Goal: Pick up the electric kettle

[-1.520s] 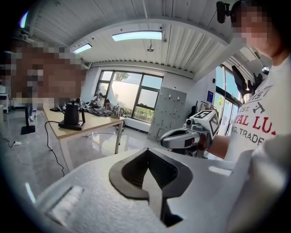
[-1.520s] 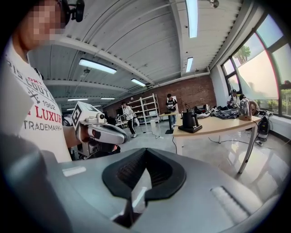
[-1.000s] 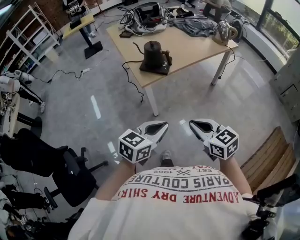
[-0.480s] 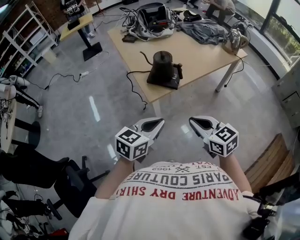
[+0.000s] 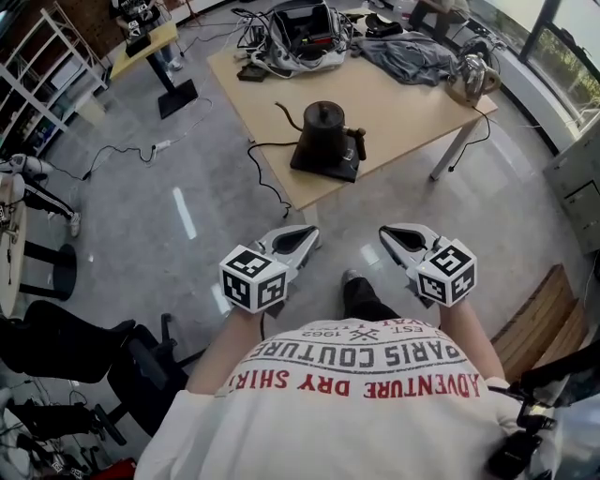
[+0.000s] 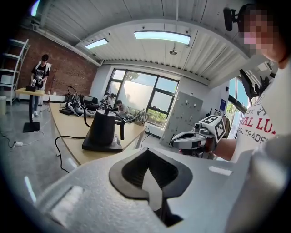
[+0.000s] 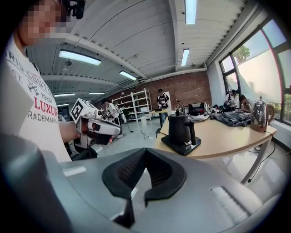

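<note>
A pale wooden rectangular surface (image 5: 412, 103) on white metal legs stands on a polished grey floor (image 5: 187, 216). Near its front edge a black gooseneck electric kettle (image 5: 324, 127) sits upright on a flat black square base (image 5: 323, 169), whose black cord (image 5: 253, 159) drops over the left edge to the floor. At the far end lie an open black bag (image 5: 302, 28) amid tangled cables, a crumpled grey cloth (image 5: 408, 54) and, at the right corner, a shiny steel kettle (image 5: 469, 77).
</note>
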`<state>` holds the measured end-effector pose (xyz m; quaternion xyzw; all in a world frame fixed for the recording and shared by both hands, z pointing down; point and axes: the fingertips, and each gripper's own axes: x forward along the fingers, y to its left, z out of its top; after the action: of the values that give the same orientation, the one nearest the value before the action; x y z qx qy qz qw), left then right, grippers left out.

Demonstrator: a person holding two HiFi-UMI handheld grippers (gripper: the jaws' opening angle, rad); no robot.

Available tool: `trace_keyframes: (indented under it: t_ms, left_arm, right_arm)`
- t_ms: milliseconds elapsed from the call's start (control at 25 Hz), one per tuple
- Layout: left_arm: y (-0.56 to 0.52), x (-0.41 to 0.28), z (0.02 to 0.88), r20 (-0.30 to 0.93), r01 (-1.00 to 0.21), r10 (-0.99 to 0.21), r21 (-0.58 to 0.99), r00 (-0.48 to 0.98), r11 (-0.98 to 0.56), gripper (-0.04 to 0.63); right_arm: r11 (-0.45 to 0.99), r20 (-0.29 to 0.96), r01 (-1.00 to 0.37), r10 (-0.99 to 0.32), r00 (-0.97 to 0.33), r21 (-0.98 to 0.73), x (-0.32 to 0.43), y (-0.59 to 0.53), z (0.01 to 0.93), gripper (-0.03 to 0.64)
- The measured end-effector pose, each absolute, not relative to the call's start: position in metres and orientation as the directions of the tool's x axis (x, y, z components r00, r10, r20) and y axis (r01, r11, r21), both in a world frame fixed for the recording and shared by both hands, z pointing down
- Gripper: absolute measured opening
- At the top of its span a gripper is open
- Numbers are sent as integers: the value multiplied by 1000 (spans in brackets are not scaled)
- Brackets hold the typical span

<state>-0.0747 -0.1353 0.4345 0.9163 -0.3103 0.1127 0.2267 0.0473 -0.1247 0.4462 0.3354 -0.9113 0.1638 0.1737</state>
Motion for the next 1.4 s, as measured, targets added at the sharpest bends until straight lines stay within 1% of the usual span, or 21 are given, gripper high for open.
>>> trace_keyframes:
  t_ms: [400, 680, 800, 1040, 1320, 1360, 1400]
  left_arm:
    - [-203, -69, 453, 387, -643, -521, 349, 761, -682, 3]
    - [-262, -70, 487, 429, -667, -516, 394, 742, -632, 3]
    - [-282, -69, 495, 439, -671, -512, 408, 738, -619, 3]
    - [-304, -79, 512, 457, -697, -527, 425, 716, -578, 3]
    - [-320, -77, 527, 463, -701, -528, 431, 712, -568, 3]
    - [-322, -78, 527, 465, -702, -528, 426, 711, -570, 3]
    - [-323, -80, 528, 468, -705, -529, 417, 708, -574, 3]
  right_arm:
    - [722, 408, -659, -548, -730, -211, 57, -201, 458, 5]
    - [725, 424, -652, -530, -735, -223, 65, -271, 478, 5]
    - [732, 442, -651, -524, -728, -203, 68, -297, 487, 5]
    - [720, 432, -659, -534, -727, -219, 66, -325, 497, 5]
    - [742, 395, -646, -548, -737, -177, 68, -346, 509, 5]
    - [745, 392, -643, -546, -741, -176, 68, -349, 510, 16]
    - [749, 389, -638, -542, -745, -178, 67, -350, 510, 43]
